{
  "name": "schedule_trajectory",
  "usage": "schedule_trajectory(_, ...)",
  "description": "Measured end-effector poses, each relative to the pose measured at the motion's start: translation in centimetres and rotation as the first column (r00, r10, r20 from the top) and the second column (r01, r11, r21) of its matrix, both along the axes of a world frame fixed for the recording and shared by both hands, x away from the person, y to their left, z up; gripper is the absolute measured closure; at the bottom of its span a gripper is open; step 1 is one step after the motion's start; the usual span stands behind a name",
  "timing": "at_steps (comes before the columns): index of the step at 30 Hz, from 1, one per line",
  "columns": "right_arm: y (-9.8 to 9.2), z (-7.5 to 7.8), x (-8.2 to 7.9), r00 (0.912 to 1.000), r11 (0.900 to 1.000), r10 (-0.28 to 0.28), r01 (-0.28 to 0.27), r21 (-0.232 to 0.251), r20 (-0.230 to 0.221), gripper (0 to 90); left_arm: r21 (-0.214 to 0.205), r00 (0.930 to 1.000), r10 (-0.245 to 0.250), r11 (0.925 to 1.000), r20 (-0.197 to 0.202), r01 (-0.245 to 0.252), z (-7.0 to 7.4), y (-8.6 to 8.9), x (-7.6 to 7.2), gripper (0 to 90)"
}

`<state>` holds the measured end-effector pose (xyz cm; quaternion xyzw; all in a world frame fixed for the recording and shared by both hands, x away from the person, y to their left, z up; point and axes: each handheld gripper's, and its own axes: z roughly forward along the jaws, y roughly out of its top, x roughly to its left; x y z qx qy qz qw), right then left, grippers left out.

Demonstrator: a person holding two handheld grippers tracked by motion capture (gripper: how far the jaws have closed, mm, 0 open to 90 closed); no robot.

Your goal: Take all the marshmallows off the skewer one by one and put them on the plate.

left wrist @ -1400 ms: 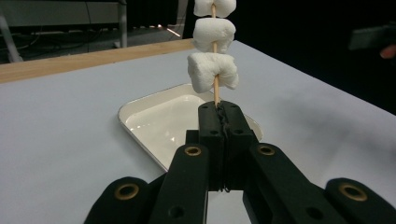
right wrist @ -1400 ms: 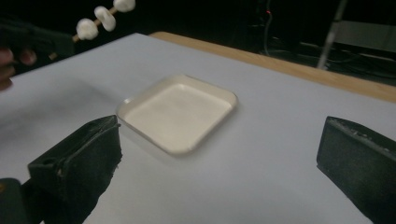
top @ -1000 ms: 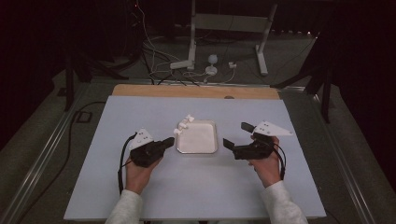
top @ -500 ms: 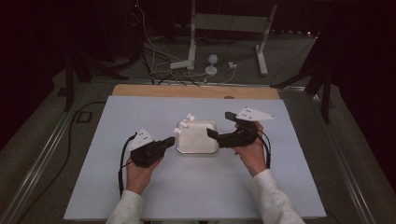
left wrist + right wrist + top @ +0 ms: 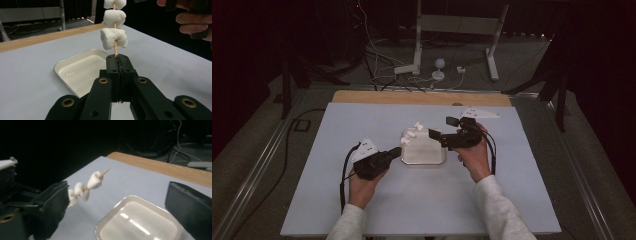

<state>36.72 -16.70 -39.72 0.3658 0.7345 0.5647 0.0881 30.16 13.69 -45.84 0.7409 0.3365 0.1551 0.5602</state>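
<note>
My left gripper (image 5: 398, 150) rests at the left side of a white metal tray (image 5: 424, 162) and is shut on the bottom end of a wooden skewer (image 5: 115, 48). The skewer rises over the tray with three white marshmallows (image 5: 411, 134) threaded on it. My right gripper (image 5: 443, 127) hovers over the tray's far right corner, pointing left at the marshmallows (image 5: 85, 187). Its jaws stand wide apart and have just been closing a little, with nothing gripped between them. In the right gripper view the marshmallows sit close to its left jaw.
The tray (image 5: 60, 67) holds nothing inside. A wooden strip (image 5: 422, 97) runs along the table's far edge. Beyond it, a metal stand (image 5: 417, 60) and cables (image 5: 377, 60) lie on the floor. Bare pale blue tabletop (image 5: 437, 200) surrounds the tray.
My right gripper has moved left, from beside the tray's right side to over its far right corner, nearer the marshmallows. The left gripper and skewer have kept still.
</note>
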Motion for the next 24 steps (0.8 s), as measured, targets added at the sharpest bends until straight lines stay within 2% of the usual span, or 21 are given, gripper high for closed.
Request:
schedule_trajectory(4,0.3,0.0,0.3,0.9988,0.9988,0.032,-0.03,0.039,-0.038,17.5,-0.001,1.0,-0.008,1.0,0.003,0.008,0.1,-0.1,-0.1,90.0)
schedule_trajectory(8,0.8,-0.1,0.5,0.995,0.9956,0.067,-0.062,0.071,-0.074,33.9,0.002,0.9998,-0.019,0.9998,0.008,0.019,0.1,-0.4,-0.2,90.0)
schedule_trajectory(12,1.4,-0.4,0.8,0.9892,0.9932,0.084,-0.073,0.09,-0.12,49.2,0.007,0.9994,-0.031,0.9995,0.014,0.031,0.1,-0.7,-0.2,90.0)
schedule_trajectory(14,1.6,-0.6,1.1,0.9811,0.988,0.114,-0.096,0.121,-0.156,58.4,0.003,0.9993,-0.034,0.9994,0.018,0.034,0.1,-0.7,-0.3,90.0)
schedule_trajectory(18,2.1,-1.1,1.4,0.9701,0.9825,0.138,-0.108,0.151,-0.2,61.9,-0.003,0.9988,-0.043,0.999,0.024,0.043,0.0,-0.9,-0.4,90.0)
schedule_trajectory(20,2.4,-1.2,1.5,0.9655,0.9816,0.147,-0.116,0.152,-0.215,65.9,0.0,0.9986,-0.045,0.999,0.026,0.045,0.0,-1.0,-0.4,90.0)
schedule_trajectory(22,2.5,-1.3,1.5,0.9636,0.9831,0.14,-0.108,0.148,-0.228,72.2,-0.001,0.9986,-0.046,0.9989,0.026,0.046,0.0,-0.9,-0.4,90.0)
schedule_trajectory(24,2.5,-1.4,1.7,0.9572,0.9814,0.142,-0.103,0.162,-0.252,73.2,0.001,0.9986,-0.047,0.9989,0.025,0.047,-0.1,-0.9,-0.4,90.0)
